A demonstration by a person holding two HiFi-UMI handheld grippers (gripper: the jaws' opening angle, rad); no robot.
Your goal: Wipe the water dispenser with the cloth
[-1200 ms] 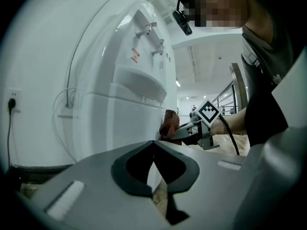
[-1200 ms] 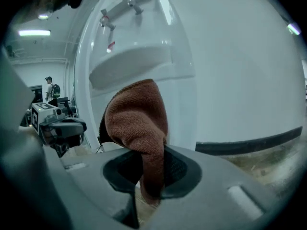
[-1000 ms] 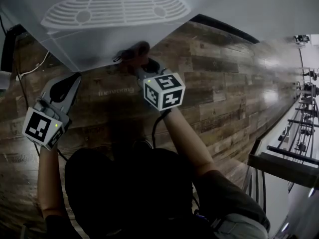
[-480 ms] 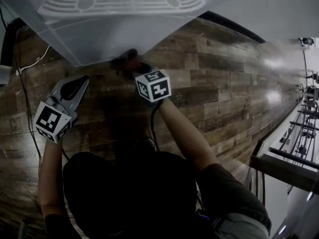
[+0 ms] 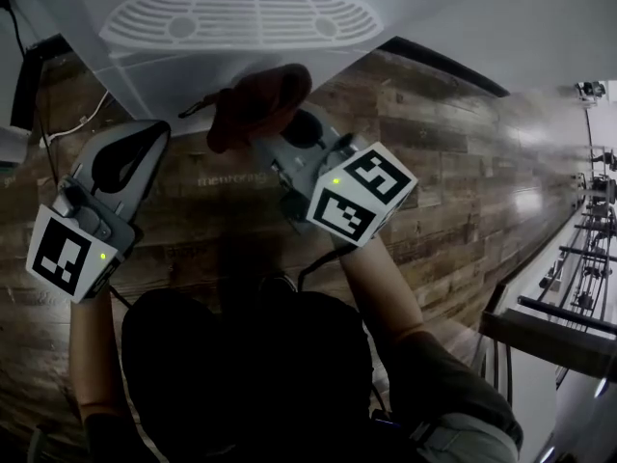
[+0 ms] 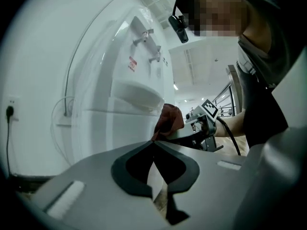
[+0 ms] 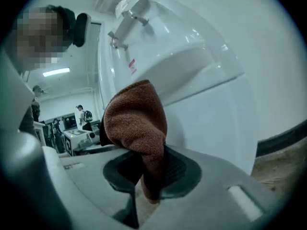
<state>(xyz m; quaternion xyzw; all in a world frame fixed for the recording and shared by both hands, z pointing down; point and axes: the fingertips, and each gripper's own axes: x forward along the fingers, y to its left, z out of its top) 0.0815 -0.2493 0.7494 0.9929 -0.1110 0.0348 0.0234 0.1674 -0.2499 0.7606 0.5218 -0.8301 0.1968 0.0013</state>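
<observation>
The white water dispenser (image 5: 193,75) fills the top of the head view, its slotted drip tray (image 5: 241,17) facing up. My right gripper (image 5: 268,131) is shut on a rust-brown cloth (image 5: 258,104), which is bunched against the dispenser's lower front edge. In the right gripper view the cloth (image 7: 136,123) bulges out above the jaws, just under the tray ledge (image 7: 192,66) and the taps (image 7: 127,20). My left gripper (image 5: 143,141) hangs to the left of the cloth, shut and empty, with its tips meeting (image 6: 153,143). It looks at the dispenser's front (image 6: 120,85) and the cloth (image 6: 170,119).
Dark wood-plank floor (image 5: 434,143) lies around the dispenser. A white cable (image 5: 67,128) and a dark one run along the floor at the left, and a wall socket (image 6: 9,110) sits beside the dispenser. Metal racks (image 5: 569,297) stand at the right.
My right gripper has come up towards the head camera with the cloth, which now shows larger at the dispenser's edge. The left gripper has shifted a little left and nearer.
</observation>
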